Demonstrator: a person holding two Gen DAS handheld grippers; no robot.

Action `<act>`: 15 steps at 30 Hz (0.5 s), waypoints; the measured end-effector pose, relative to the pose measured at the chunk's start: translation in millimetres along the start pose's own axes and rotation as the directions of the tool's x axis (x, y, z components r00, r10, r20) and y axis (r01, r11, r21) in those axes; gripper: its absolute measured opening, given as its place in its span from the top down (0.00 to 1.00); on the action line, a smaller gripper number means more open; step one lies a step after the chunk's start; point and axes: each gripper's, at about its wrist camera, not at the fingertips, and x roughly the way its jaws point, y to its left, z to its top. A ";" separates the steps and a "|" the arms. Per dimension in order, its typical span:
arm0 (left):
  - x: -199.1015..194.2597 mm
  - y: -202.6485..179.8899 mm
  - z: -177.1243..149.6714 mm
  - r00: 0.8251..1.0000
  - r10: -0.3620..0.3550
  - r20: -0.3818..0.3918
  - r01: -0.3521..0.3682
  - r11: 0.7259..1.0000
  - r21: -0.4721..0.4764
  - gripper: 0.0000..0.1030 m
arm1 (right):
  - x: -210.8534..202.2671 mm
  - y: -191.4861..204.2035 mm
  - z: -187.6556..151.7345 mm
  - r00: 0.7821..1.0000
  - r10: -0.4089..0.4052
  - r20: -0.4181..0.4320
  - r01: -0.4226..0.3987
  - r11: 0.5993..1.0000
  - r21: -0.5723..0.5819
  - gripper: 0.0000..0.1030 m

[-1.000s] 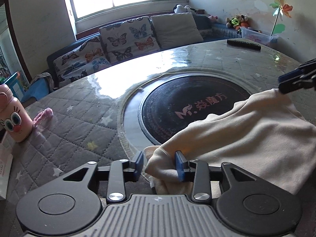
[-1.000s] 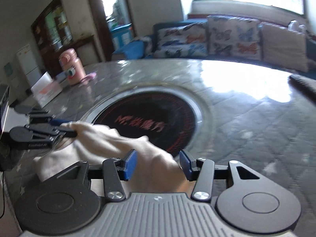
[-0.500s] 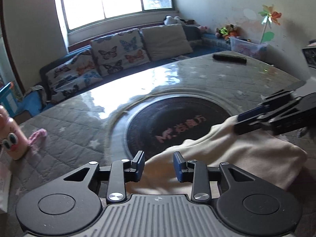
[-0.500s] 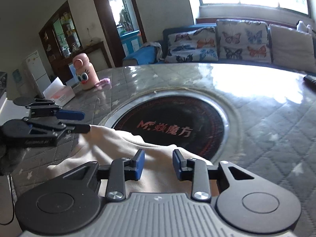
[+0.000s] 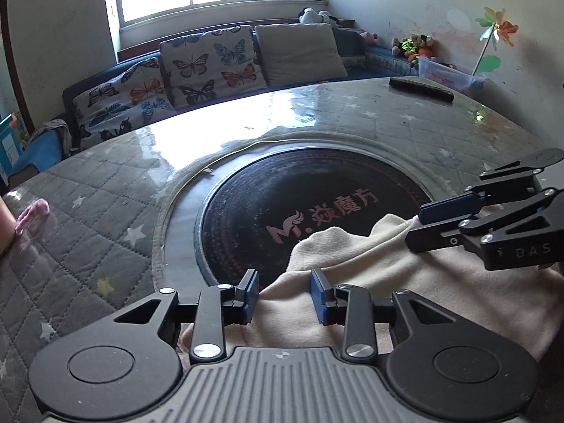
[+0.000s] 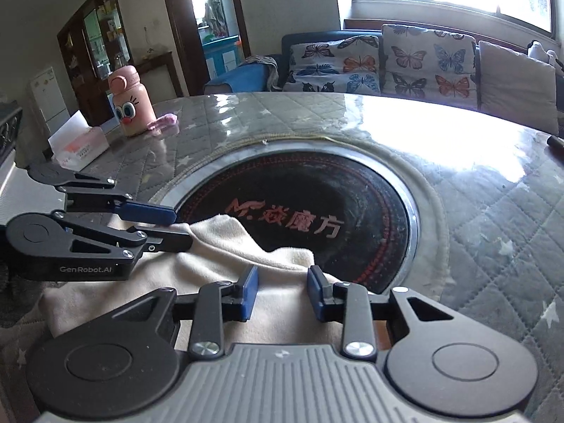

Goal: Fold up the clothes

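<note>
Left wrist view, cream garment beneath and between parted jaws, on table.

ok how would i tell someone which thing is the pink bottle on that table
Start at the round quilted table with the black disc in its middle, then go to the far edge on the doorway side. The pink bottle stands upright there, between a white tissue box and a small pink scrap. It alone has cartoon eyes and a domed lid.
</note>
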 end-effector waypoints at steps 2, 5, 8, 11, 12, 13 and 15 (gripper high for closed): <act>-4.4 0.8 1.0 1.000 0.003 0.007 -0.003 1.000 0.005 0.65 | -2.4 1.9 3.2 1.000 0.007 0.008 -0.007 1.000 -0.005 0.69; -8.9 3.1 1.9 1.000 0.008 0.009 -0.008 1.000 0.002 0.65 | -0.2 8.2 7.9 1.000 0.025 0.015 -0.025 0.999 -0.024 0.69; -15.6 9.1 0.4 1.000 0.025 0.012 -0.025 1.000 -0.011 0.64 | 15.2 15.3 10.8 0.999 0.010 -0.031 -0.012 0.998 -0.058 0.69; -25.7 17.4 -3.0 0.999 0.041 0.018 -0.041 0.999 -0.030 0.63 | 19.6 18.3 12.1 0.999 -0.002 -0.033 0.000 0.998 -0.064 0.69; -29.1 20.1 -4.2 0.999 0.047 0.019 -0.046 0.998 -0.036 0.61 | 17.3 19.7 13.6 1.000 -0.003 -0.025 0.001 0.998 -0.064 0.69; -32.4 22.9 -5.3 0.998 0.052 0.021 -0.051 0.998 -0.042 0.60 | 14.9 20.9 14.2 1.000 -0.001 -0.018 0.000 0.998 -0.066 0.69; -39.1 28.2 -7.7 0.998 0.063 0.024 -0.062 0.997 -0.055 0.59 | 8.8 24.6 15.2 1.000 0.007 0.001 -0.007 0.997 -0.074 0.69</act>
